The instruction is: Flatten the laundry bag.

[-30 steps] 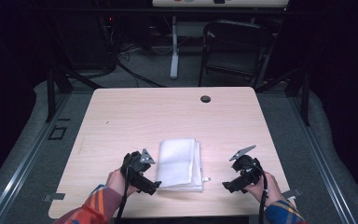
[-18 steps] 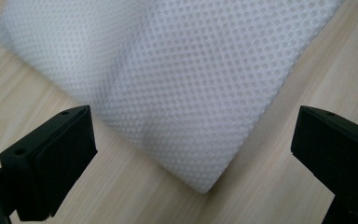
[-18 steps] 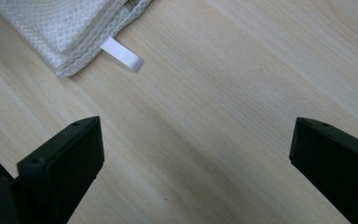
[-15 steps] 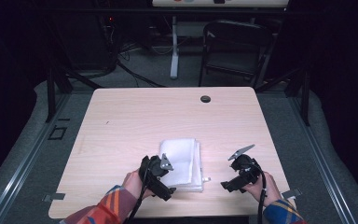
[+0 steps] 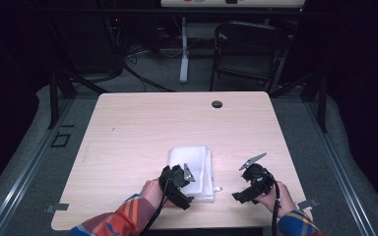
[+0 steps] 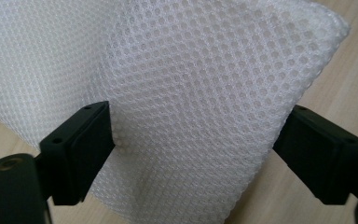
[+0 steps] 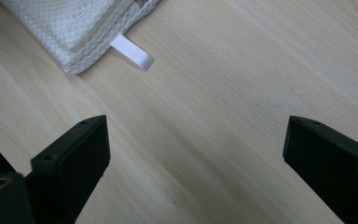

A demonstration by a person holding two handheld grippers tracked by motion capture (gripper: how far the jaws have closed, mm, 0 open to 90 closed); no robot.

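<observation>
Currently the folded mesh cloth (image 5: pixel 192 169) lies flat on the table (image 5: pixel 128 132), toward the near edge and slightly left of centre. Its long axis runs from the near edge away from the person.

The left gripper (image 5: pixel 179 184) sits at the cloth's near-left corner. In the left gripper view the mesh (image 6: pixel 191 107) spreads between its two jaws, which stand wide apart, one on each side of the fabric; nothing is clamped yet. Whether the jaw tips touch the cloth cannot be told. This gripper is the nearer one, so any pinch on the cloth falls to it, in my judgement.

The right gripper (image 5: pixel 250 184) hovers over bare wood to the right of the cloth, apart from it. Its jaws are also spread and hold nothing. In the right gripper view the cloth's corner (image 7: pixel 79 28) lies ahead and to the left of the jaws, with a small white tag (image 7: pixel 133 52) sticking out from that corner.

A dark grommet (image 5: pixel 217 104) sits near the table's far edge, well apart from the cloth. Nothing stands between either gripper and the cloth. A chair (image 5: pixel 248 46) stands beyond the table.
</observation>
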